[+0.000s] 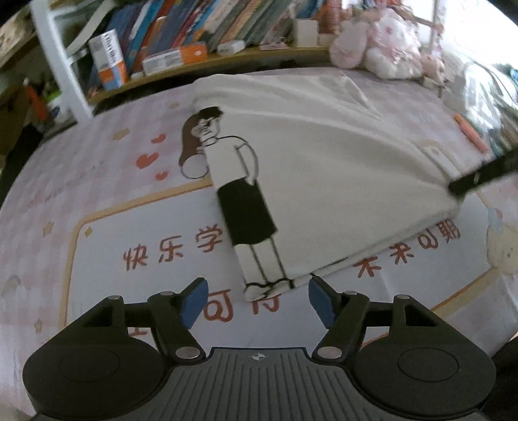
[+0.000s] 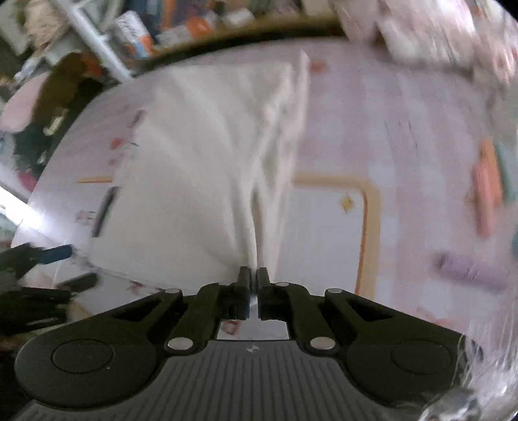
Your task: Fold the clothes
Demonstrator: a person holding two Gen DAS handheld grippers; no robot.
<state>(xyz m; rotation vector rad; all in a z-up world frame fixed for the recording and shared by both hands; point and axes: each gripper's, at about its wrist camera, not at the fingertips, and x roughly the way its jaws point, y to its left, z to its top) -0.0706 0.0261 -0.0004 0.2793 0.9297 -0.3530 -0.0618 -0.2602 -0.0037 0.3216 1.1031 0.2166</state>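
On a pink printed desk mat [image 1: 106,207] below a bookshelf [image 1: 181,35], the white T-shirt [image 1: 323,181] lies half-folded, long axis running away from me. My left gripper [image 1: 257,301] hangs open just short of its near corner; my right gripper [image 2: 253,285] pinches the hem. The right view is blurred; the layers underneath are hidden.

You're working a soft, matt cream cloth garment [image 1: 323,181] with a flat printed figure, lying on a smooth, slightly glossy printed mat [image 1: 97,200]. Your left gripper [image 1: 258,299] is matt black plastic with blue rubbery pads [image 1: 194,301] and shiny metal pins. At twelve o'clock, glossy paper books [image 1: 181,29] sit on a wooden shelf [image 1: 226,61].
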